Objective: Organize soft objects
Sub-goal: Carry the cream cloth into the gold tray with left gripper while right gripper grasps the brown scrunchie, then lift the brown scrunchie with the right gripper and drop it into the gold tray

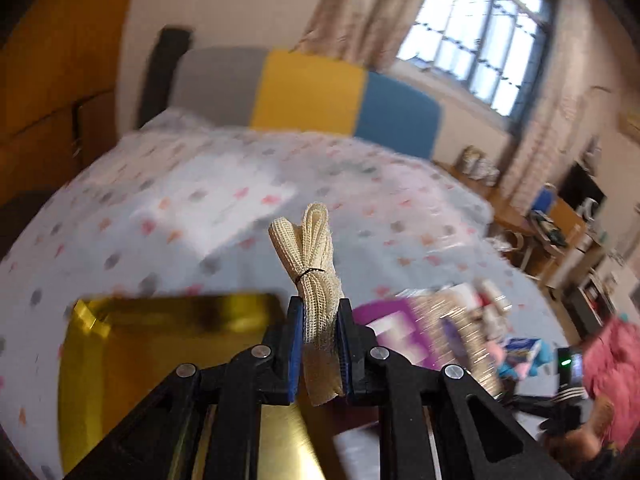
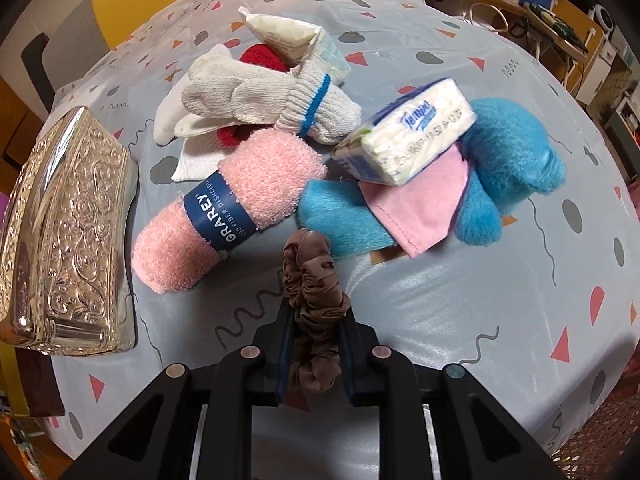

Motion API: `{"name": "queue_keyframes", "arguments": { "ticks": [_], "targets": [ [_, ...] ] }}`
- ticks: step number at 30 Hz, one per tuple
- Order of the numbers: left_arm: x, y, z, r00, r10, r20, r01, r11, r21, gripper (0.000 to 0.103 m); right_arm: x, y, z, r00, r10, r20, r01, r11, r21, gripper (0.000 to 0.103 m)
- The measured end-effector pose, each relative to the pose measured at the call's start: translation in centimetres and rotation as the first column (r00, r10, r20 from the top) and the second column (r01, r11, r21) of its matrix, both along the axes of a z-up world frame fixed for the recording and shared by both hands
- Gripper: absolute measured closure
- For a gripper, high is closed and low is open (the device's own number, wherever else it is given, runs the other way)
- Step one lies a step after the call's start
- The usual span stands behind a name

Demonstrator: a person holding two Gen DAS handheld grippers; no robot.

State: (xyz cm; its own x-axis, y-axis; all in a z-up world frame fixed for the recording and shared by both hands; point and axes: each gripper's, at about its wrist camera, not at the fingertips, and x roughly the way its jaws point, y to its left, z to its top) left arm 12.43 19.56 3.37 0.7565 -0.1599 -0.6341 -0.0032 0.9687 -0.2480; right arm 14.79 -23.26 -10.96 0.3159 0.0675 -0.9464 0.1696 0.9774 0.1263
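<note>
Nearest the left wrist camera, the left gripper (image 1: pixel 319 344) is clamping a cream mesh bundle (image 1: pixel 311 264) tied with a thin black band, its folded end sticking up past the fingertips. Below and to the left of that gripper a gold tin (image 1: pixel 160 344) is lying open on the patterned bedsheet (image 1: pixel 200 200); the background is motion-blurred. On the right wrist view, the right gripper (image 2: pixel 316 344) is squeezing a bunched brown stocking (image 2: pixel 314 288), held just above the sheet. Ahead of it a pile is resting on the bed: a rolled pink dishcloth (image 2: pixel 228 208) with a blue paper band, white knit gloves (image 2: pixel 264 96), a Tempo tissue pack (image 2: pixel 408 136) leaning on a blue plush toy (image 2: pixel 508 168), and a pink cloth (image 2: pixel 420 208). An embossed silver lid (image 2: pixel 68 240) is sitting at the left.
</note>
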Motion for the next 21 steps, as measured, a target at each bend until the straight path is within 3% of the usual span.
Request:
{"name": "queue_keyframes", "arguments": {
  "ticks": [6, 11, 12, 16, 21],
  "targets": [
    [-1.1, 3.5, -6.9, 0.985, 0.087, -0.146, -0.089, 0.996, -0.011, 0.086, -0.5, 1.4, 0.0, 1.000, 0.027, 0.009, -0.026, 0.999, -0.042, 0.083],
    [-0.9, 2.9, -9.5, 0.975, 0.108, -0.192, -0.110, 0.994, 0.001, 0.080, -0.8, 1.8, 0.0, 0.999, 0.037, 0.015, -0.036, 0.997, -0.064, 0.083],
    [-0.9, 2.9, -9.6, 0.974, 0.113, -0.197, -0.115, 0.993, 0.000, 0.077, -0.9, 2.1, 0.0, 0.999, 0.041, 0.016, -0.040, 0.997, -0.071, 0.083],
    [-1.4, 2.6, -9.2, 0.973, 0.143, -0.180, -0.142, 0.990, 0.020, 0.051, -1.1, 2.8, 0.0, 0.998, 0.054, 0.021, -0.052, 0.994, -0.095, 0.083],
    [-2.7, 2.5, -7.8, 0.972, 0.190, -0.140, -0.182, 0.981, 0.067, 0.038, -1.2, 3.6, 0.0, 0.998, 0.065, 0.026, -0.061, 0.992, -0.107, 0.083]
  ]
}}
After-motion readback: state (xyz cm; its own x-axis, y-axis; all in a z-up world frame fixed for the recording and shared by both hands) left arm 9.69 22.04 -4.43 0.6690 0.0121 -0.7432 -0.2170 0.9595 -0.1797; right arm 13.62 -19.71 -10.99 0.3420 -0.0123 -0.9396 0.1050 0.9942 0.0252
